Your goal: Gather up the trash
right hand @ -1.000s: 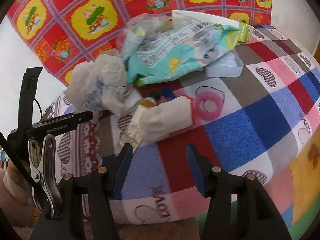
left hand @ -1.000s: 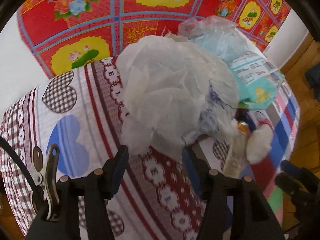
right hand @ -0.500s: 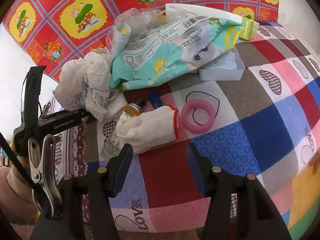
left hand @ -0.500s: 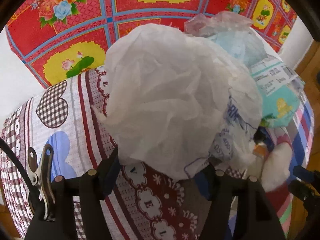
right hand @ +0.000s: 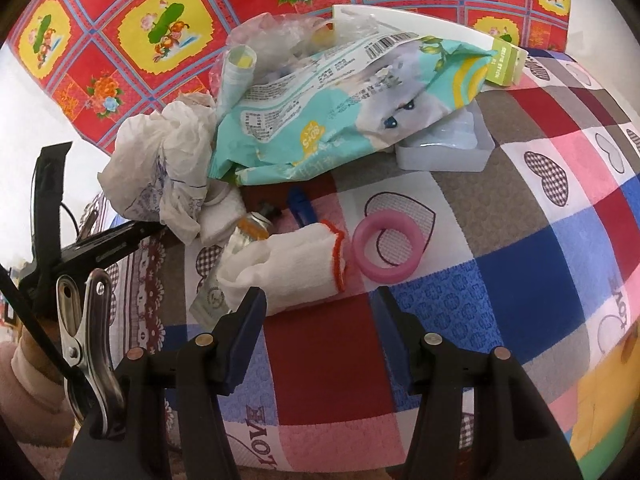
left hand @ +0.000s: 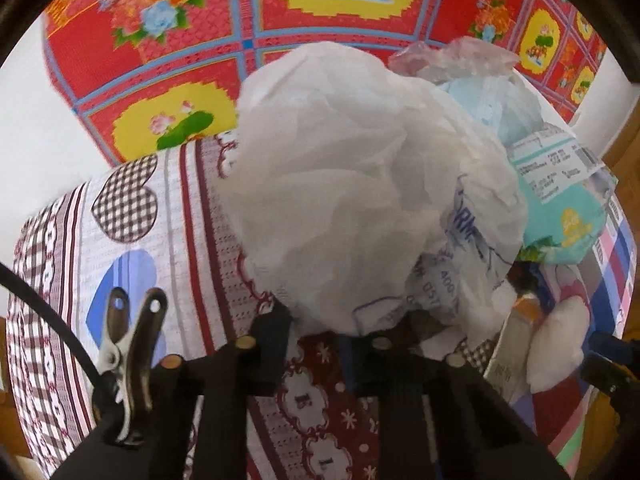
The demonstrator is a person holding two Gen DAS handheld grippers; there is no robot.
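The left hand-held gripper [left hand: 316, 332] is closing on the crumpled white plastic bag [left hand: 360, 184], pinching its lower folds. Light and slippery, the bag should compress easily. The right hand-held gripper [right hand: 320, 312] is spread, holding nothing.

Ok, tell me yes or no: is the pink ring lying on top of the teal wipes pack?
No, the pink ring lies flat on the patchwork cover, apart from the teal wipes pack and beside the white glove.

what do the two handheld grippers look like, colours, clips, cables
Both the left gripper and the right gripper are black plastic with brass-coloured pivot pins and blue-lined jaws. Each carries a silver spring clip on its left side, pinching a black cable. A pale pink sleeve shows bottom left.
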